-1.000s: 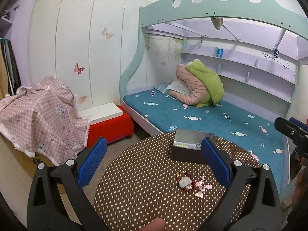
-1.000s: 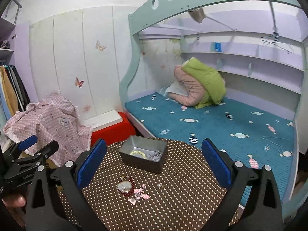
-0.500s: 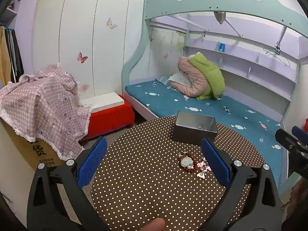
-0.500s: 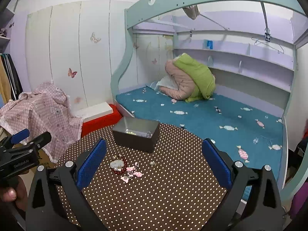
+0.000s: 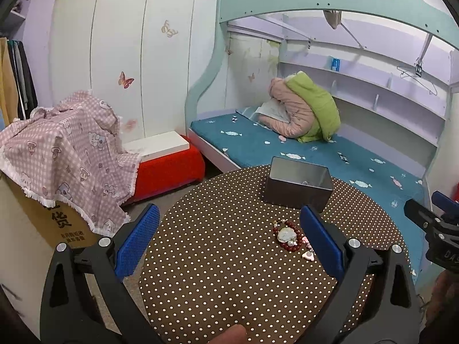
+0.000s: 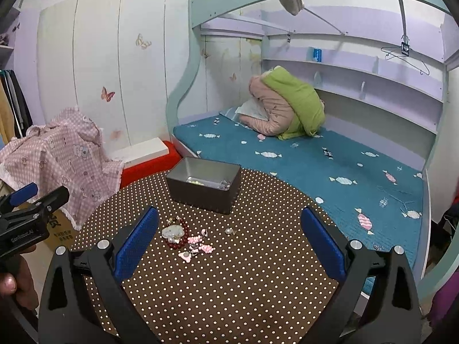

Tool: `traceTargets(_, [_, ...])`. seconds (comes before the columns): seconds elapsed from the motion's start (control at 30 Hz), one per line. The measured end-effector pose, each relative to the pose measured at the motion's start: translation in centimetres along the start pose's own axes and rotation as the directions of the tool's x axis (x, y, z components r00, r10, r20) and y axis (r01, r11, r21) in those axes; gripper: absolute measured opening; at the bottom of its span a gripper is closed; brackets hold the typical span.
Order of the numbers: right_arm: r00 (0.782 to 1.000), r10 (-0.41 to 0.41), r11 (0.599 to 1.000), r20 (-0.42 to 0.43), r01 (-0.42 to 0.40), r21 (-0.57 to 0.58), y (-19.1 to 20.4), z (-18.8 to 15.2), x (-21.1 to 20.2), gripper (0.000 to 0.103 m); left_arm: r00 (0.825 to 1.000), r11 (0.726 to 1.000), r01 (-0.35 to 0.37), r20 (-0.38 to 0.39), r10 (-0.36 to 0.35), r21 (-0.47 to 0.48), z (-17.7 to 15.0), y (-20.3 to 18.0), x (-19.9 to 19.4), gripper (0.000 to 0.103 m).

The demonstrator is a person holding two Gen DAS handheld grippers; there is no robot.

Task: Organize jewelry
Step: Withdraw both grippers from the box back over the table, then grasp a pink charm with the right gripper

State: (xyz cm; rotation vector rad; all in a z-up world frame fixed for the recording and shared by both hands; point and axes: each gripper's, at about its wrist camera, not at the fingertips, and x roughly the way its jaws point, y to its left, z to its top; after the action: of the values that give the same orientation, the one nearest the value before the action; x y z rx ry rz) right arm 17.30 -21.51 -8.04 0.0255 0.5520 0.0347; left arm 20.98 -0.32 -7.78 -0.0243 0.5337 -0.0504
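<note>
Both my left gripper and right gripper hang spread wide with nothing between their fingers. The jewelry pile, with its red bead bracelet, lies on the dotted tabletop at lower centre of the frame, just short of the metal box. My worry: the small pink pieces could scatter or snag together if I pinch carelessly.

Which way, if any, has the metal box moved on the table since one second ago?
No. The metal box keeps its place near the far edge of the table, just behind the red bead bracelet; only the cameras shifted.
</note>
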Motion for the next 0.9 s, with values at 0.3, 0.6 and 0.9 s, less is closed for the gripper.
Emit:
traceTargets(0.3, [0.972,0.052,0.999,-0.231,-0.050,0.014,1.0,-3.8,7.3,0.095,0.998,1.000,-0.003,-0.069,0.005,0.028,-2.0,-0.2,2.7,0.098])
traceTargets(0.6, [0.923,0.111,0.994,-0.369,-0.103,0.040,2.8,-6.0,13.6,0.072,0.988,0.999,-0.012,-0.156,0.019,0.046,-4.2,-0.4,6.6,0.098])
traceTargets(0.9, [0.929,0.083,0.991,-0.361,-0.114,-0.066,5.5,-6.5,15.1,0.034,0.977,0.999,-0.014,-0.213,0.021,0.038,-5.3,-0.6,9.4,0.098])
